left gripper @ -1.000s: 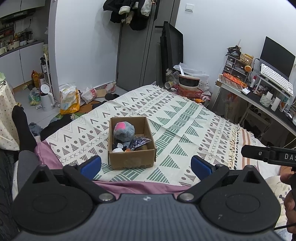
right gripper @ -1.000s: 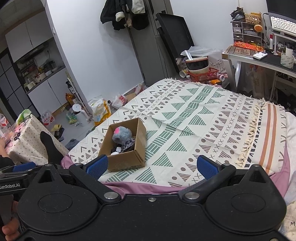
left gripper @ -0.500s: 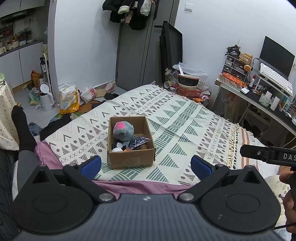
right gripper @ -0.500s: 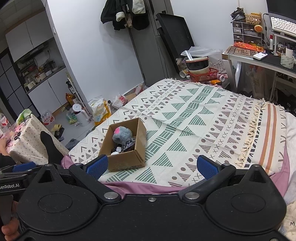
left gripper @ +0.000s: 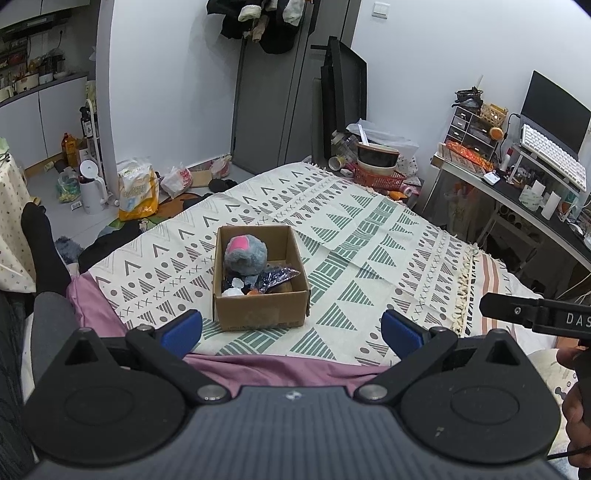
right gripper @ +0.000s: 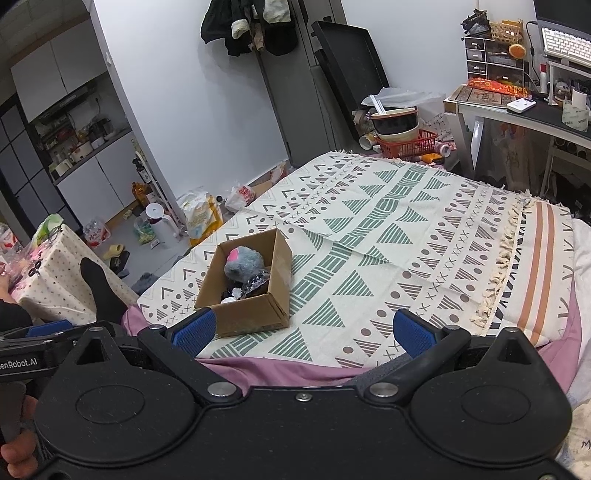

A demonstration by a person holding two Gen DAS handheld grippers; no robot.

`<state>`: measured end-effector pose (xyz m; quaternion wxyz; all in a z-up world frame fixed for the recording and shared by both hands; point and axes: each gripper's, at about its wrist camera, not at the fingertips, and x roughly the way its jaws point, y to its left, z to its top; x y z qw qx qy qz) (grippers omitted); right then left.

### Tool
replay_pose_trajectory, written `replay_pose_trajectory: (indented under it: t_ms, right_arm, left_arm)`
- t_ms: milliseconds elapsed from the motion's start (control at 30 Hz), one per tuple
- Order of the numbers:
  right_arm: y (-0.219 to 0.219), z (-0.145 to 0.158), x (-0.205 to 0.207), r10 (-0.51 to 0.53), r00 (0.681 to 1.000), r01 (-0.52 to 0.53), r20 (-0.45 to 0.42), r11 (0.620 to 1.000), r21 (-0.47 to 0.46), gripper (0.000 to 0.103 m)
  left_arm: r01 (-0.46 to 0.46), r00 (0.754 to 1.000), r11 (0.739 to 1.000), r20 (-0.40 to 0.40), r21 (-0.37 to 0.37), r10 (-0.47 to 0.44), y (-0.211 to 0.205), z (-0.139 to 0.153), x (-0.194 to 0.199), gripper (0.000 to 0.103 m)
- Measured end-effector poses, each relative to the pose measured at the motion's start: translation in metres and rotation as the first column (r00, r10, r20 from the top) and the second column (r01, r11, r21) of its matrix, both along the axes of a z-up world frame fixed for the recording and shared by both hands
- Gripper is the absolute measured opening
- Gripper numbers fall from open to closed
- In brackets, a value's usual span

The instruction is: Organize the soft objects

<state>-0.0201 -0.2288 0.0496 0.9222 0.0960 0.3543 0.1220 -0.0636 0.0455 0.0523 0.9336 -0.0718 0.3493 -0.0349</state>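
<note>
A patterned blanket (left gripper: 369, 236) with green triangles covers the bed over a mauve sheet (left gripper: 280, 369). A red basket (left gripper: 380, 181) holding stacked bowls sits beyond its far edge. A white keyboard (left gripper: 550, 155) rests on a riser on the desk (left gripper: 524, 206). Dark clothes (right gripper: 251, 26) hang by the grey door, and a yellow-and-white bag (left gripper: 138, 192) stands on the floor beside a white kettle (left gripper: 91, 188)

White walls (left gripper: 166, 92), grey door (left gripper: 266, 110), cluttered desk (left gripper: 517, 192), patterned bedspread (left gripper: 369, 251).
</note>
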Motion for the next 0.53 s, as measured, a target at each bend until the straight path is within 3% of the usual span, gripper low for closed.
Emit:
replay_pose_trajectory:
  t_ms: [533]
  right_arm:
    - [0.002, -0.010, 0.002, 0.045, 0.999, -0.044, -0.001, 0.999, 0.024, 0.103]
  left_arm:
    - [-0.010, 1.000, 1.000, 0.012, -0.028, 0.010, -0.001, -0.010, 0.006, 0.102]
